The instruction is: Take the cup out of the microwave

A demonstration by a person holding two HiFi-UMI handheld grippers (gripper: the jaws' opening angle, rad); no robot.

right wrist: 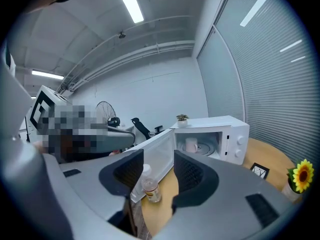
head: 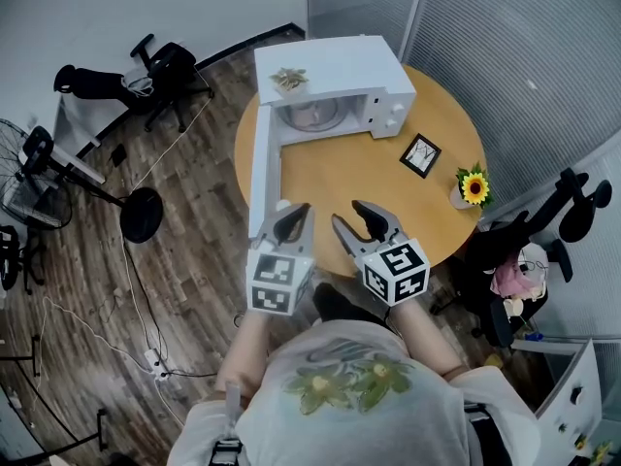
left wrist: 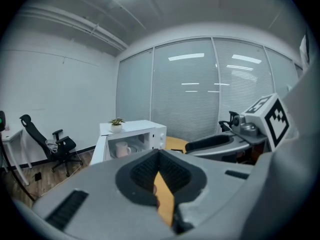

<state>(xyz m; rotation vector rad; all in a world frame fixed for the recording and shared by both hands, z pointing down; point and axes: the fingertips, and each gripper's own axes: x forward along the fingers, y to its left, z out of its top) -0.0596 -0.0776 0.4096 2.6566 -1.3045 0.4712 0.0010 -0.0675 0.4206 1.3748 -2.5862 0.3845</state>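
A white microwave [head: 335, 85] stands at the far side of a round wooden table [head: 340, 187]. Its door [head: 262, 168] hangs wide open toward me on the left. Inside, a pale cup [right wrist: 191, 145] [left wrist: 122, 148] stands on the glass turntable. Both grippers hover over the table's near edge, well short of the oven and pointing at it. My left gripper [head: 292, 212] [left wrist: 160, 156] is shut, its pads meeting at the tips with nothing between them. Beside it, my right gripper [head: 349, 215] [right wrist: 159, 169] is open wide and empty.
A small plastic bottle [right wrist: 149, 186] stands on the table beside the open door. A potted plant [head: 289, 80] sits on the microwave. A framed picture [head: 420, 155] and a sunflower vase [head: 473, 186] are at the table's right. Office chairs [head: 160, 71] and a floor fan [head: 29, 163] stand left.
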